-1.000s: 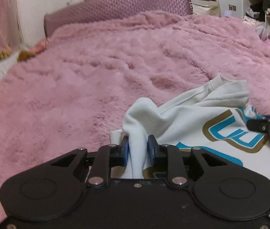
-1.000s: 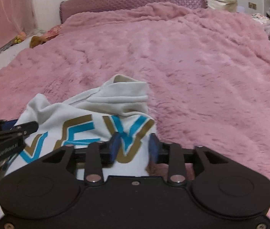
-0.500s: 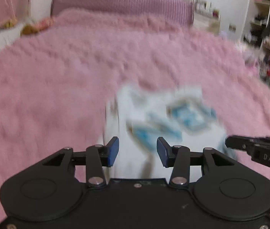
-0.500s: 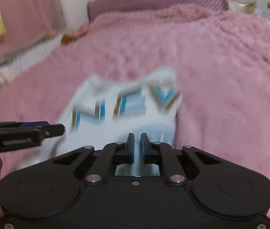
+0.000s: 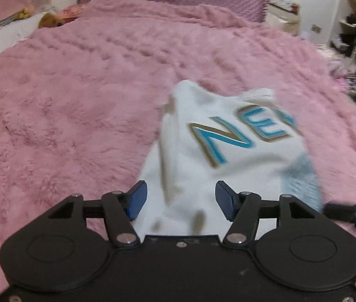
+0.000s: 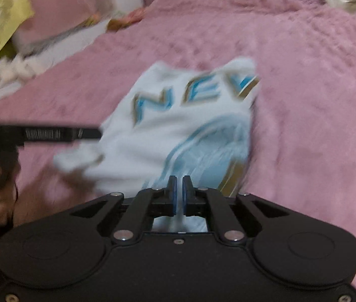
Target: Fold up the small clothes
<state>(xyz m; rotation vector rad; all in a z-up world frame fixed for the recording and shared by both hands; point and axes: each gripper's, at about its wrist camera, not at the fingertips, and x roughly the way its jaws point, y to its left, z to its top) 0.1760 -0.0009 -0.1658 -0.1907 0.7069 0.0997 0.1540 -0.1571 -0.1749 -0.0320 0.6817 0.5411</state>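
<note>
**Left lets go, right pinches hem**

Pink fuzzy blanket [image 5: 82,105] covers the bed, same as before. White shirt [image 5: 228,156] with blue-gold "NE" lettering lies on it, right of centre in the left wrist view, now spread flatter than 1.0 s ago, when a bunched fold stood up between the left fingers. In the right wrist view the shirt [image 6: 178,125] is blurred, its near edge lifted toward the camera.

Left gripper [image 5: 180,198]: jaws spread wide, the cloth lying below and between them, not clamped. 1.0 s ago they pinched the fold; by 0.5 s ago they had let go.

Right gripper [image 6: 179,196]: jaws pressed nearly together, pinching the shirt's near edge by the light-blue print. 1.0 s ago they were apart over the cloth.

Both views have pulled back from the shirt.
</note>
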